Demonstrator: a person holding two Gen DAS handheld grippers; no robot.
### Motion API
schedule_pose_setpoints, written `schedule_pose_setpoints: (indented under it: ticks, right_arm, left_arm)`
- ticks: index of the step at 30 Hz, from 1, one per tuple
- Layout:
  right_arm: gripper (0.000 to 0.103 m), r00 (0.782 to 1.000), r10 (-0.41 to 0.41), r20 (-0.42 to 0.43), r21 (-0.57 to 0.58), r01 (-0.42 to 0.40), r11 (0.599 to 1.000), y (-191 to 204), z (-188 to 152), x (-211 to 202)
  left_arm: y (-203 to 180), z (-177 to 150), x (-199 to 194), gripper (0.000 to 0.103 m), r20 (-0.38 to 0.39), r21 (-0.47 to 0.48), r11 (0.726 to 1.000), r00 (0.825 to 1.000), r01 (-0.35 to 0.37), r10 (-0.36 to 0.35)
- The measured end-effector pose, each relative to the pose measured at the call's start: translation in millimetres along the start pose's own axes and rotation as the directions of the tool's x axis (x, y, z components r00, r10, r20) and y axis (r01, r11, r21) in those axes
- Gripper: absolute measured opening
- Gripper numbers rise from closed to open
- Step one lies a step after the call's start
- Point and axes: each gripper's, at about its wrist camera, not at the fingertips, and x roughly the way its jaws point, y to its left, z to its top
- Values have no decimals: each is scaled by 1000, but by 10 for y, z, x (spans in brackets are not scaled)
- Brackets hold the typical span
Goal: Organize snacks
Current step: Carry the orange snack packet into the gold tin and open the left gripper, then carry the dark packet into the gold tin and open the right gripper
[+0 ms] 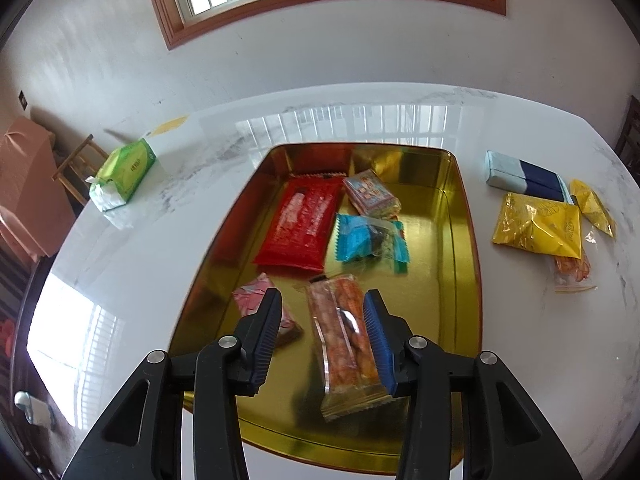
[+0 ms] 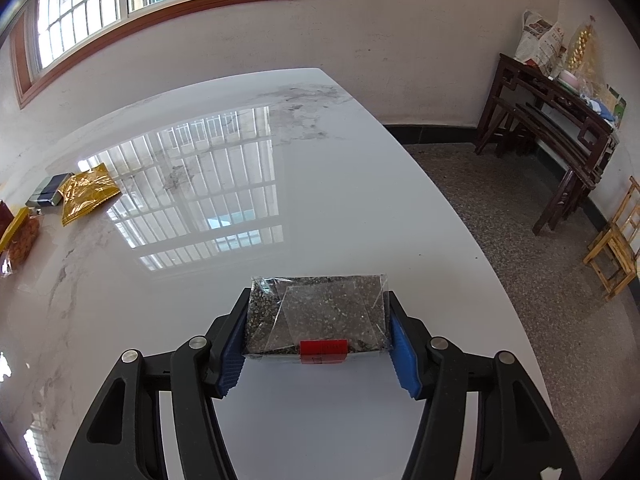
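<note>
In the left wrist view a gold tin tray on the white marble table holds a red packet, a blue packet, a colourful small packet and a pink one. My left gripper hangs over the tray's near end, open. An orange snack packet in clear wrap leans on its right finger, apart from the left finger. My right gripper is shut on a dark seed-bar packet with a red label, above the bare table.
Right of the tray lie a large yellow packet, a small yellow one, a white-and-navy pack and a clear orange packet. A green tissue pack sits far left. The table edge drops to the floor near dark wooden furniture.
</note>
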Motion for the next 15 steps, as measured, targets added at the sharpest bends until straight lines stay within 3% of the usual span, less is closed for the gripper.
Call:
schedule_pose_setpoints:
  ticks: [4,15]
  right_arm:
    - [55,1000,-28,4,-1,28,1000,19,0,-10]
    - [55,1000,-5,-2,-12,5,1000,229,18,-20]
  left_arm:
    - [91,-5,-52,44,29,-5,1000,999,-15,15]
    - [493,-97,-91,44,93,-67,997,994,-47,53]
